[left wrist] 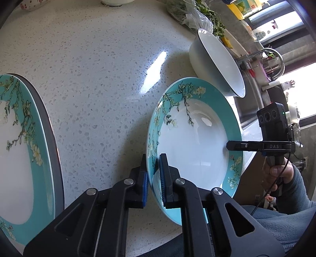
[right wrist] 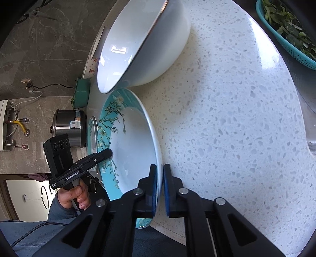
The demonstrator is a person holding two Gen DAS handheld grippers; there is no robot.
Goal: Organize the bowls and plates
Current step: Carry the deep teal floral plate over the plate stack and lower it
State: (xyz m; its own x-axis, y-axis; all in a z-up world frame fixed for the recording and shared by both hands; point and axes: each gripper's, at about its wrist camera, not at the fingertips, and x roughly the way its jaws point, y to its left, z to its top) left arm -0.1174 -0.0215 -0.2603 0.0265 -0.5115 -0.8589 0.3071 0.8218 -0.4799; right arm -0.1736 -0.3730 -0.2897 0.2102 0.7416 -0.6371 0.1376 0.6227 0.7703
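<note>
Left-wrist view shows the left gripper (left wrist: 154,178) clamped on the near rim of a teal blossom-patterned deep plate (left wrist: 194,142), one blue pad (left wrist: 145,182) pressing the underside of the rim and the other on its upper face. That plate stands on the speckled white countertop (left wrist: 94,83), and every other thing can be placed from it. Across the plate, at its far rim, the right gripper (left wrist: 229,145) comes in edge-on, its black fingers together at the rim, with a hand (left wrist: 276,174) in a grey-blue sleeve on the handle behind it. Right-wrist view confirms this: the right gripper (right wrist: 160,189) has its jaws closed on the plate's rim (right wrist: 134,142), one pad inside the rim and one outside, while the left gripper (right wrist: 110,153) shows on the opposite rim with the other hand (right wrist: 76,197) gripping its handle. Just beyond the plate a white bowl (left wrist: 215,61) sits close against its rim; whether they touch cannot be told. Well apart from the plate on the side of the left gripper lies a second teal blossom plate (left wrist: 21,150) on a dark round base. Past the white bowl lie leafy greens in a plastic bag (left wrist: 189,13). Beside the plate, at the counter's edge, a curved chrome tap (left wrist: 276,59) rises over a sink.
</note>
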